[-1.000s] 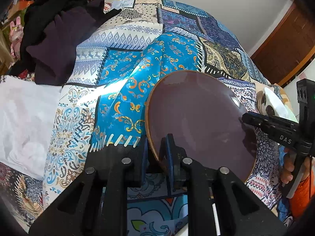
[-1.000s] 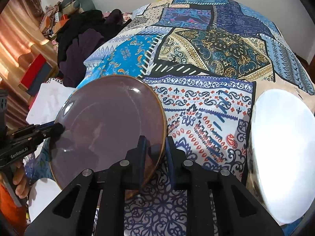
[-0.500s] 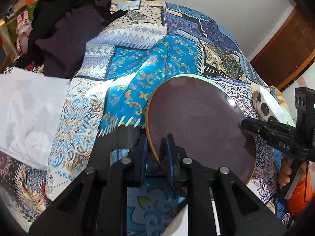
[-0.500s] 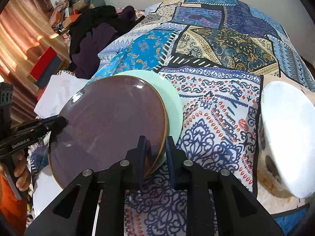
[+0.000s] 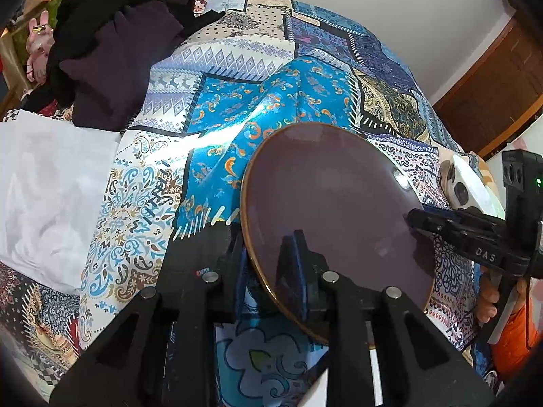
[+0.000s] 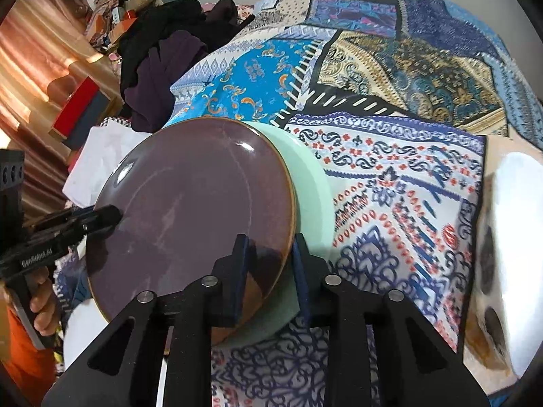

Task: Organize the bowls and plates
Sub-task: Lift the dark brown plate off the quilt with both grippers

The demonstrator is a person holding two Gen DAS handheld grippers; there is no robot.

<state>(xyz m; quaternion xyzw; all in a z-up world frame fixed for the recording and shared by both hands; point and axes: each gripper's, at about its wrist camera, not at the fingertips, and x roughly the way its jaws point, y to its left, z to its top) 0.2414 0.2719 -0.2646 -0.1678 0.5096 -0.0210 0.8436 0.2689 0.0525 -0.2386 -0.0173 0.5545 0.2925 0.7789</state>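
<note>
A: How is the brown plate [image 6: 190,217] expected to handle?

B: A stiff, glazed ceramic is judged, fairly heavy, slick where the highlights sit, and breakable at the thin gold-toned rim. A hold is best taken at the rim, on opposite sides, as is done here.

A: Where is it found?

B: It is laid on top of a pale green plate [image 6: 312,190], whose edge is seen past its right side in the right wrist view. Both are carried by the patchwork-covered bed [image 6: 407,176]; no tabletop is in view.

A: Which way is it pointed?

B: Being round, no long axis is given. Its face is turned up and looks close to level on the green plate, though the fisheye makes that hard to settle.

A: And the grippers?

B: The left gripper [image 5: 271,264] and the right gripper [image 6: 268,264] are each set astride the rim, one finger over the face, one outside. The jaws of both have just been opening a little, and a gap is visible between pads and rim, so the plate appears released rather than pinched.

A: Farther out?

B: A white dish [image 6: 516,237] is seen well apart to the right, and dark clothes [image 5: 125,51] are heaped at the far left.
</note>
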